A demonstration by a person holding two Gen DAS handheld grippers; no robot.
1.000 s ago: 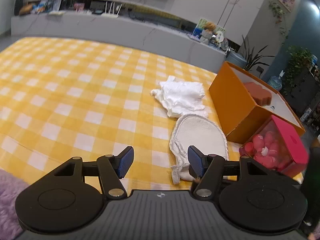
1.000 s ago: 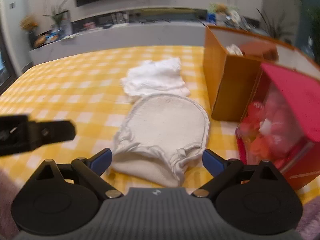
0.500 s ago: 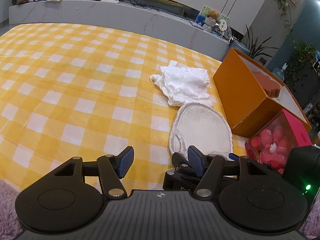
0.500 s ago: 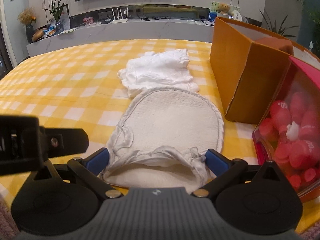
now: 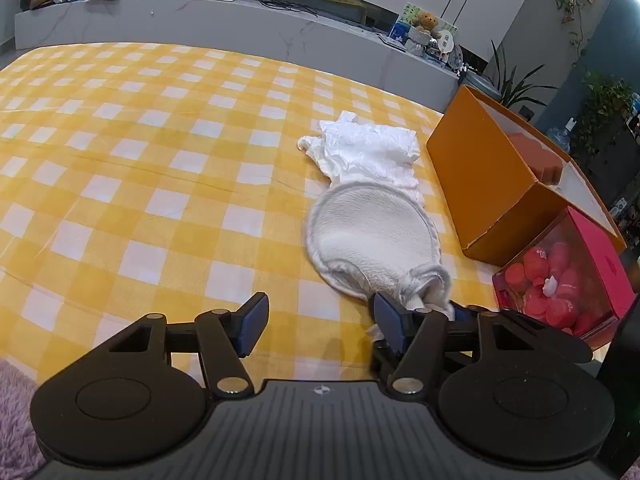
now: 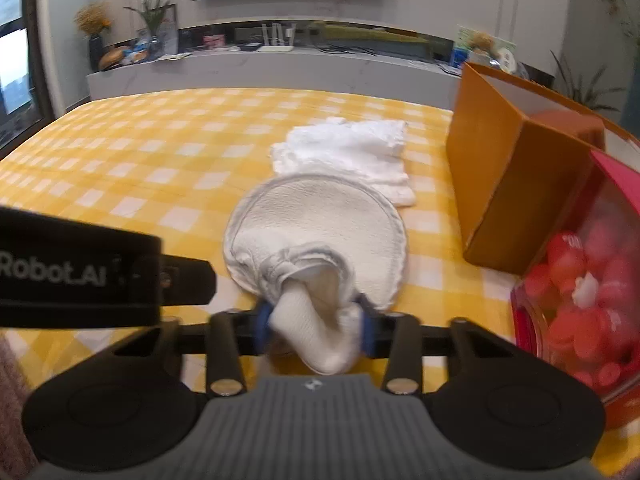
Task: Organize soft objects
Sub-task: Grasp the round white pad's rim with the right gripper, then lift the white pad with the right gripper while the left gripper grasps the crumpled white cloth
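A round white terry mitt (image 5: 368,236) (image 6: 320,224) lies on the yellow checked cloth (image 5: 160,168). My right gripper (image 6: 314,330) is shut on the mitt's near cuff, which bunches between the blue pads. It also shows in the left wrist view (image 5: 440,312), just right of my left gripper. My left gripper (image 5: 320,322) is open and empty, low over the cloth beside the mitt's cuff. A crumpled white cloth (image 5: 368,152) (image 6: 348,156) lies just beyond the mitt. An open orange box (image 5: 504,184) (image 6: 504,184) stands to the right.
A pink box with a clear window (image 5: 568,280) (image 6: 580,300), full of red round pieces, stands at the near right by the orange box. A purple fluffy rug (image 5: 12,408) lies at the near left. A grey marble counter (image 5: 240,32) runs behind the table.
My right gripper has closed on the mitt's near cuff and gathered it up. My left gripper stayed open and shifted slightly.
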